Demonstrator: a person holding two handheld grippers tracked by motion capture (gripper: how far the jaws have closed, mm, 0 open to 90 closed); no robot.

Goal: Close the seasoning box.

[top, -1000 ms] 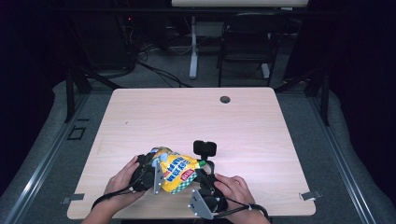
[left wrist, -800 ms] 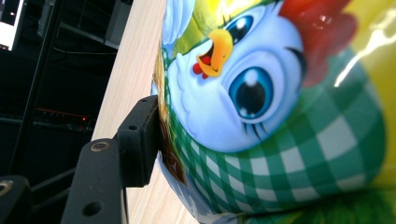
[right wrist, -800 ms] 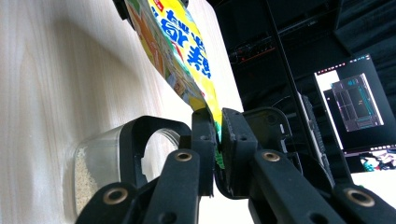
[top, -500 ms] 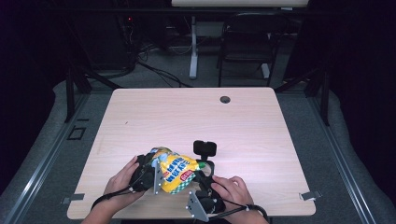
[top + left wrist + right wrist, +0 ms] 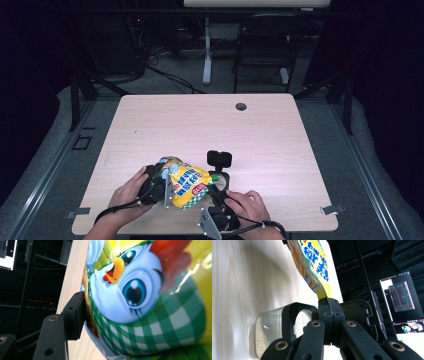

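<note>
Gripping the snack bag (image 5: 187, 186) near the table's (image 5: 280, 135) front edge: left gripper (image 5: 82, 312) clamps its body, right gripper (image 5: 328, 315) pinches a corner; pulling hard could rip it, spilling contents beside the jar (image 5: 265, 332).

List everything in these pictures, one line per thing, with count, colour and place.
bag: one, yellow with blue lettering and a cartoon chick, near edge of the table, between the two grippers
jar: one, clear with pale grains in it, lying on the table under the right gripper
black holder: one, black, on the table just beyond the bag
table: one, light wood, centre of the high view
hole: one, dark, far edge of the table
chair: one, black, behind the table
left gripper: one, black, jaws closed on the bag's body
right gripper: one, black, jaws just closed, pinching the bag's edge
hands: two, at the near edge, each holding a gripper
</note>
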